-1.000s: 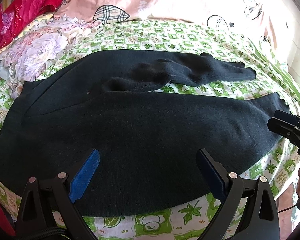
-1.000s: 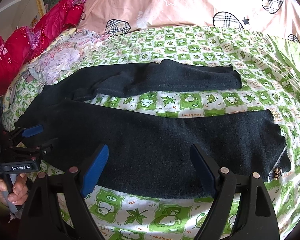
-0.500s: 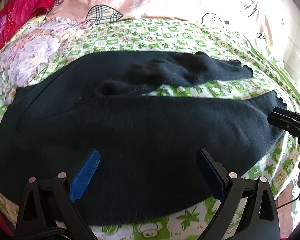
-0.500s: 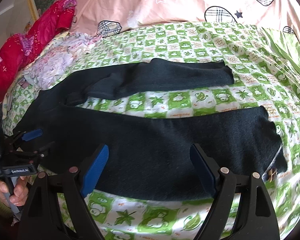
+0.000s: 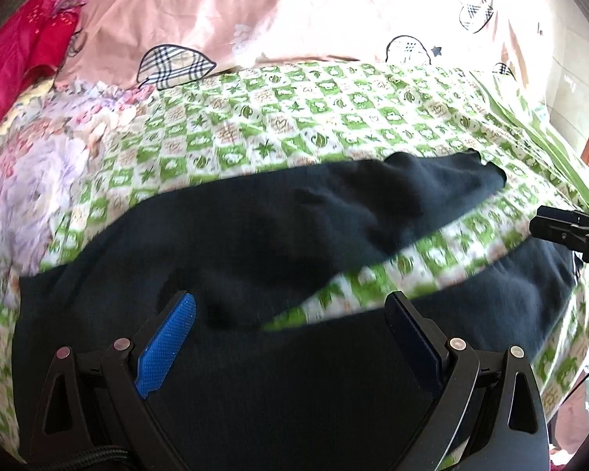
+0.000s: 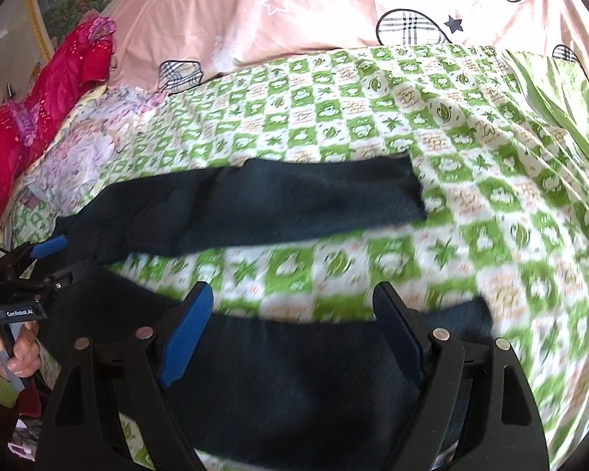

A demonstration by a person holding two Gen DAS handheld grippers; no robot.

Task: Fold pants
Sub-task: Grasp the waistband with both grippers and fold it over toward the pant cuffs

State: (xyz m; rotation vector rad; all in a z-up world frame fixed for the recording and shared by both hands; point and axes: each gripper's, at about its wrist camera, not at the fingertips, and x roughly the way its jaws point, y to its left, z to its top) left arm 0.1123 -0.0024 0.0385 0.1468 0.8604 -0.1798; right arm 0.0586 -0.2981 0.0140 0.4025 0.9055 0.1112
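Left wrist view, close above the dark pants, angled down across the bed toward the pink quilt, right wrist view likewise, set further right, both sharing pants, green checked sheet, quilt.

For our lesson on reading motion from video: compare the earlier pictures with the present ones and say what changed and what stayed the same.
Both cameras have advanced over the dark pants toward the pink pillow: the near leg has slid down to the frames' bottom, and more green checked sheet shows. Nothing was gripped or released. The left gripper and right gripper stay open, and the pants lie spread with legs apart as before.
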